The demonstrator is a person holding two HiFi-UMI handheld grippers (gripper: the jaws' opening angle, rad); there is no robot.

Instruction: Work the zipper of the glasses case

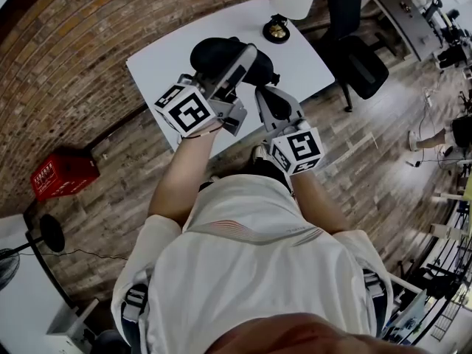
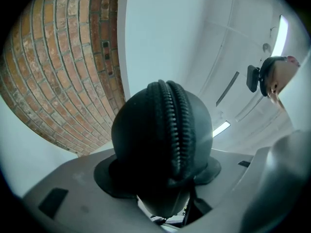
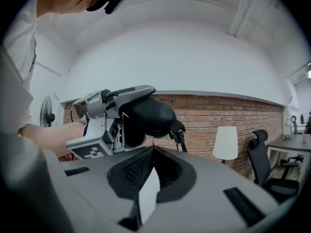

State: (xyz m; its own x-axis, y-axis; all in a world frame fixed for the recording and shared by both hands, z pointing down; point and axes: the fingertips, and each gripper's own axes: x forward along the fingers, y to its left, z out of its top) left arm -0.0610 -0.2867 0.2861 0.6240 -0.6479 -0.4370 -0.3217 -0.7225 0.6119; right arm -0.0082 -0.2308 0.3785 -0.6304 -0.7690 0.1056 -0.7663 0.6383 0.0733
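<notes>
I hold a black glasses case (image 1: 217, 54) in the air above a white table (image 1: 162, 65). My left gripper (image 1: 242, 63) is shut on the case, one jaw on each flat side. In the left gripper view the case (image 2: 146, 144) fills the space between the jaws, with its closed zipper (image 2: 176, 125) running up the middle. My right gripper (image 1: 274, 100) sits at the case's near end. In the right gripper view its jaws (image 3: 153, 149) are closed together, pinching a thin zipper pull (image 3: 153, 142) that comes down from the case (image 3: 148, 115). A black strap loop (image 3: 180, 135) hangs beside the pull.
A lamp with a white shade (image 1: 289, 2) stands at the table's far edge. A black office chair (image 1: 361, 61) is to the right of the table. A red crate (image 1: 63, 174) sits on the wooden floor at the left, by the brick wall (image 1: 74, 43).
</notes>
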